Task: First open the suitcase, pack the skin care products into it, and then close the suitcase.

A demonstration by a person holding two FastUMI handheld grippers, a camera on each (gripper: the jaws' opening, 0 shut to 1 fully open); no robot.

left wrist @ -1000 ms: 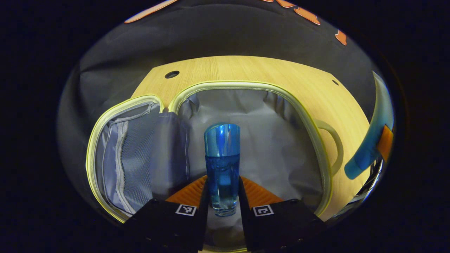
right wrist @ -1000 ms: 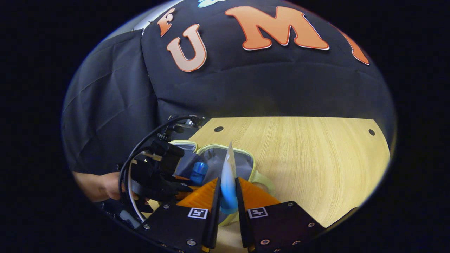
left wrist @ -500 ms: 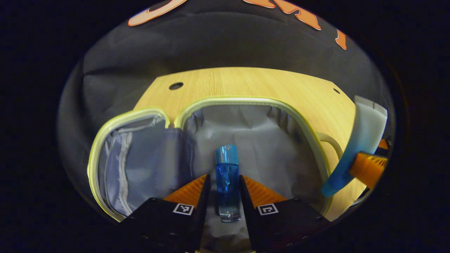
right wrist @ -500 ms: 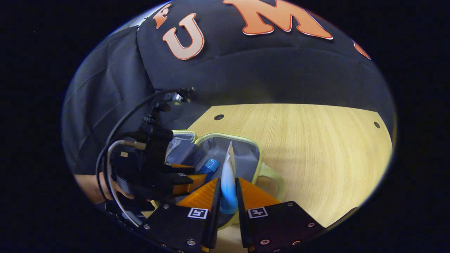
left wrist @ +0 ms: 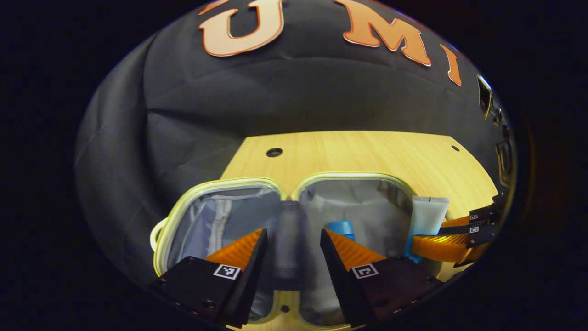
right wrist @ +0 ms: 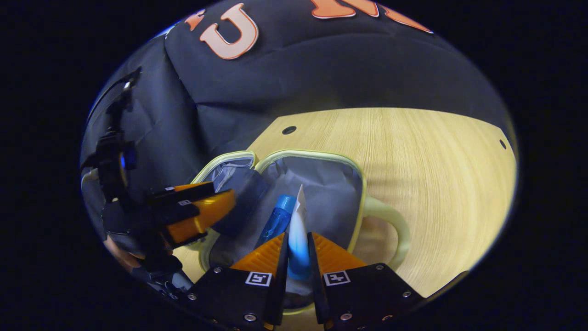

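Note:
The suitcase (left wrist: 349, 176) lies open on the table, with a pale green rim and grey lining. A blue bottle (left wrist: 340, 227) lies flat in its right half, also seen as the blue bottle (right wrist: 277, 219) beside the tube. My left gripper (left wrist: 292, 234) is open above the hinge with nothing between its fingers. My right gripper (right wrist: 297, 236) is shut on a white and blue tube (right wrist: 298, 225), held upright over the case's lining. From the left gripper view, that tube (left wrist: 428, 212) stands at the case's right rim in the right gripper (left wrist: 420, 243).
The wooden table (right wrist: 436, 174) stretches behind and to the right of the case (right wrist: 356, 168). The case's handle (right wrist: 398, 230) sticks out on its right side. The mesh-pocket lid half (left wrist: 220, 216) lies to the left. My left gripper (right wrist: 223, 192) and a hand are at left.
My left gripper let go of the blue bottle, opened and drew back; the bottle now lies in the case. My right gripper carried the tube closer over the case.

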